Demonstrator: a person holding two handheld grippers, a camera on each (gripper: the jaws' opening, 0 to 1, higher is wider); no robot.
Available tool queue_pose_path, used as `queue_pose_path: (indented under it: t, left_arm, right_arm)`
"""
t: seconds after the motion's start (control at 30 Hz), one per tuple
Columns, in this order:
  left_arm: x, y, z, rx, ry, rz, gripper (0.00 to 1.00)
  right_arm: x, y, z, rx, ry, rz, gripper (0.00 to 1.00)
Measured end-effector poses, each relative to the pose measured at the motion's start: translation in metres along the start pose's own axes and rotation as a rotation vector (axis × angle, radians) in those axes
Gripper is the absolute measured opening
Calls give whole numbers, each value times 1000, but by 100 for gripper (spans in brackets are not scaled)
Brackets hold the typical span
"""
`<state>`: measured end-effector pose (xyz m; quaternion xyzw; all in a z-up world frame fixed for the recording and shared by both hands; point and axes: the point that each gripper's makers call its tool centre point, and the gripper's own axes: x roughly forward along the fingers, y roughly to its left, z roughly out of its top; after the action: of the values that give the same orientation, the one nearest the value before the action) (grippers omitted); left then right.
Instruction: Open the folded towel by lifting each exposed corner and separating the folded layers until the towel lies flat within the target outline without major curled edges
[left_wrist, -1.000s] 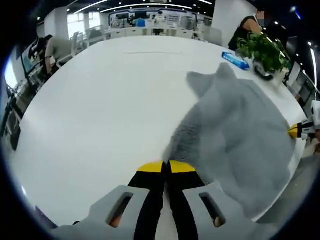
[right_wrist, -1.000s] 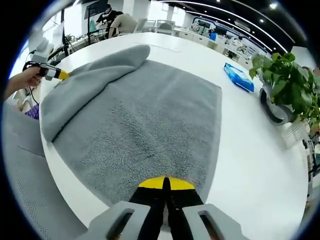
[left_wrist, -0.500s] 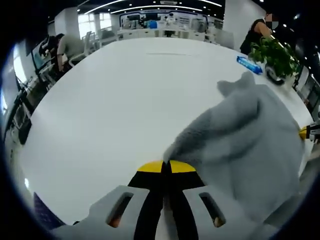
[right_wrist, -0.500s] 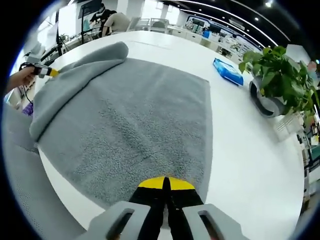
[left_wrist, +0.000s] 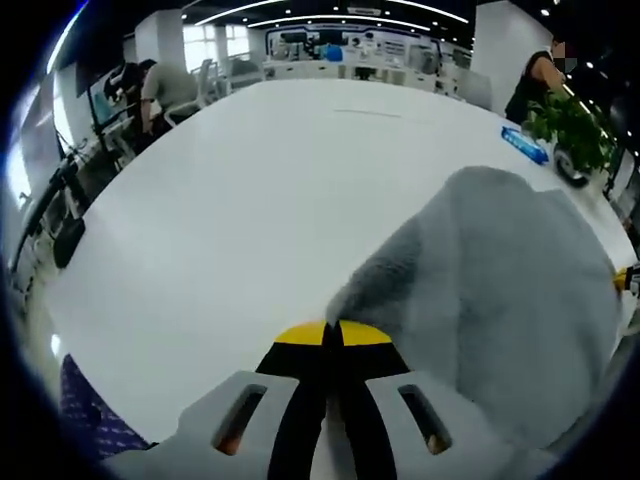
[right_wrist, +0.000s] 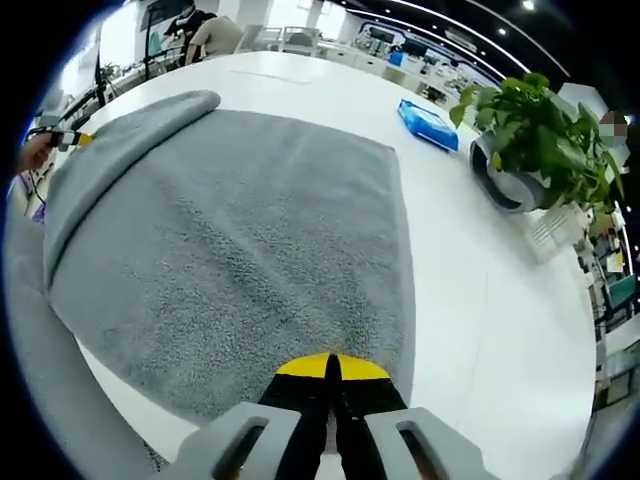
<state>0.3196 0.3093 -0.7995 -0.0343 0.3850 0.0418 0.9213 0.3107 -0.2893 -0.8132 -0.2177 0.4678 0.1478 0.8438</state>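
Grey fluffy towel (right_wrist: 240, 230) spread on white table (right_wrist: 480, 300), long side running away from right gripper (right_wrist: 331, 364), one far edge rolled over by left gripper (right_wrist: 62, 138). No writing easy to read anywhere, not even on blue pack (right_wrist: 427, 125) near potted plant (right_wrist: 525, 130). Right gripper's jaws pressed together on near towel edge. Left gripper (left_wrist: 331, 332) likewise pinched shut on towel (left_wrist: 500, 290) corner, cloth lifted off white table (left_wrist: 230, 190) and draped to one side.
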Motion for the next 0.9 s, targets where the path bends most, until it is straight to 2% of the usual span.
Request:
queue_pose_path:
  t: [0.27,0.53,0.9]
  left_arm:
    - [0,3,1,-15,-11,8,1]
    - [-4,15,-4,-29,-29,32,2]
    - [-13,14,-12,-43,-45,37,2]
  right_arm:
    - [-4,-12,-11,23,2,-27,0]
    - [-11,-25,-29,59,10,-49,0]
    - [-18,-25,-40,72,21,-45,0]
